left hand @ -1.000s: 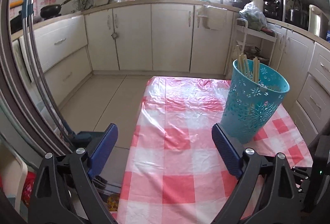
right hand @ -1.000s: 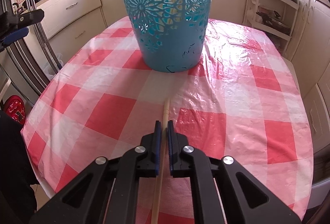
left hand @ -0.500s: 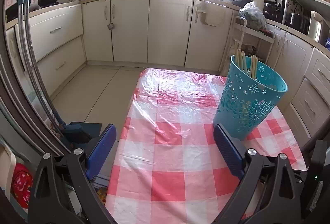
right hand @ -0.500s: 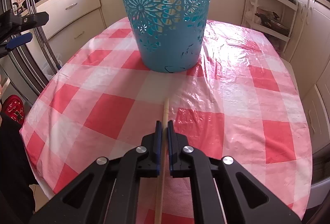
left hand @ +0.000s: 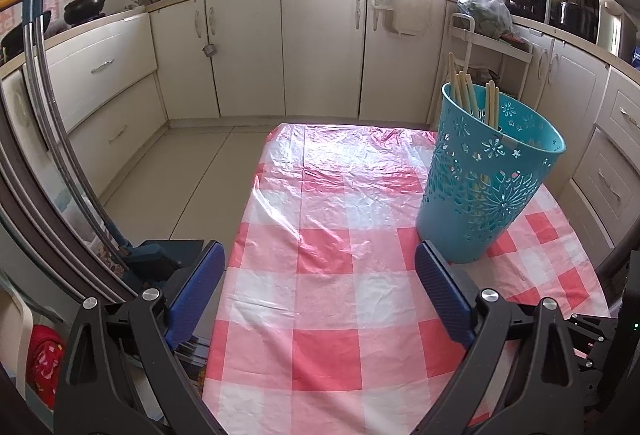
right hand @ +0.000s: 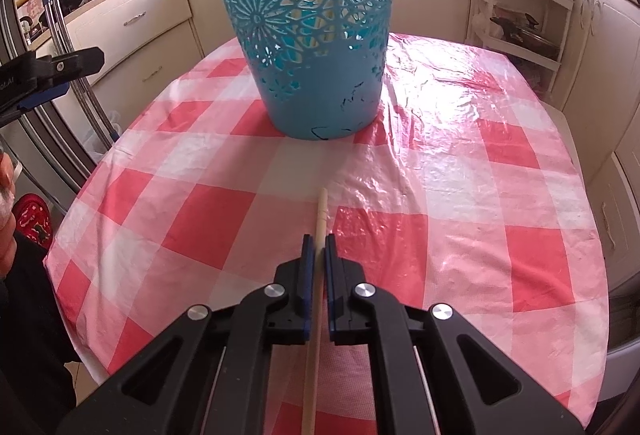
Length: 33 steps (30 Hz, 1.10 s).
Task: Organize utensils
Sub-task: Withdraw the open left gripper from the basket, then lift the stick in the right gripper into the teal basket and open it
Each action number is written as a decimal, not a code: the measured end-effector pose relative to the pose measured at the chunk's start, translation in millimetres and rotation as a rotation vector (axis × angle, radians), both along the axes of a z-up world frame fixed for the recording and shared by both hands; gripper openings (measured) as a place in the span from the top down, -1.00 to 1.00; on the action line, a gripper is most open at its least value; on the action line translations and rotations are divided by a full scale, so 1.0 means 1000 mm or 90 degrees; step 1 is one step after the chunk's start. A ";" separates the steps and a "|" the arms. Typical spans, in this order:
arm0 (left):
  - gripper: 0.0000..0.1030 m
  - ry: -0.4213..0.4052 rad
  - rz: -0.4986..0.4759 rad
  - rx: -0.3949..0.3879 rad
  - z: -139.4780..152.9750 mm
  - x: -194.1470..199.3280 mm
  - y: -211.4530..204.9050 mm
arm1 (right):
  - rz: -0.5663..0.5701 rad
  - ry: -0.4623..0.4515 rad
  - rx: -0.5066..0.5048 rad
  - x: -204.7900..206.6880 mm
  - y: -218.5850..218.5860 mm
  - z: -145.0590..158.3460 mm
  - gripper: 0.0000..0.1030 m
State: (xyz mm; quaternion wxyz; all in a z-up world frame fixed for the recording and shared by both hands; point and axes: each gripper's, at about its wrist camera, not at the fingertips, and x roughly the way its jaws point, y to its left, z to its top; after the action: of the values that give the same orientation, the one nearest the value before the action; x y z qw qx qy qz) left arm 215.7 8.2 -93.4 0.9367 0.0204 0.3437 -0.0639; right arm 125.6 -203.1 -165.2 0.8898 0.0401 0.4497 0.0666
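Our right gripper [right hand: 319, 247] is clamped tight on a single wooden chopstick [right hand: 320, 211], which runs lengthwise between the blue pads, its tip poking out ahead over the checked tablecloth [right hand: 480, 195] and its other end trailing back under the tool toward the near edge. From this view we cannot tell whether the stick is clear of the cloth or resting on it. Straight ahead, toward the far side of the table, stands the teal basket [right hand: 312, 47], upright, with several chopsticks [left hand: 468, 95] already leaning inside it against the far rim.

Our left gripper [left hand: 316, 283] hangs over the near left part of the table with its jaws spread wide and nothing between them; the basket sits to its right.

We judge the next step is lifting the stick up and over the basket's rim. Several things could spoil that. The grip is on a thin round stick, so it may swivel between the pads when tilted and drop short. The basket looks light and tall; a nudge from the stick or the tool against its wall could tip it or slide it on the slick plastic cloth, spilling what is already in. The cut-out holes could also catch the tip if we come in too low.
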 end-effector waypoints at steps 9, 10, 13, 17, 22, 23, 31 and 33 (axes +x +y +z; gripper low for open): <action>-0.79 0.000 0.007 -0.001 0.000 0.000 0.004 | -0.008 0.001 0.010 -0.001 -0.003 0.001 0.88; -0.79 0.001 0.008 -0.001 0.000 0.000 0.005 | -0.010 -0.001 0.011 -0.002 -0.003 0.001 0.88; -0.79 0.001 0.008 0.001 0.000 0.000 0.005 | -0.011 -0.013 0.021 -0.004 -0.005 0.006 0.88; -0.79 0.002 0.007 0.004 -0.001 0.001 0.005 | -0.008 -0.036 0.047 -0.007 -0.007 0.016 0.88; -0.79 0.003 0.007 0.005 -0.002 0.001 0.005 | -0.001 -0.063 0.094 -0.012 -0.011 0.033 0.88; -0.79 0.004 0.006 0.006 -0.002 0.001 0.004 | 0.000 -0.069 0.102 -0.012 -0.012 0.036 0.88; -0.79 0.003 0.001 0.009 -0.004 0.000 0.002 | -0.003 -0.111 0.180 -0.019 -0.021 0.067 0.89; -0.79 0.002 0.002 0.006 -0.004 0.001 0.002 | -0.002 -0.119 0.193 -0.021 -0.023 0.073 0.89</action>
State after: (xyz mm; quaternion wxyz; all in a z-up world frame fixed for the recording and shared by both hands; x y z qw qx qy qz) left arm 216.5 10.3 -97.2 0.9361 0.0242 0.3457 -0.0606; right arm 104.9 -226.5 -92.4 0.9116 0.1684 0.3497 0.1356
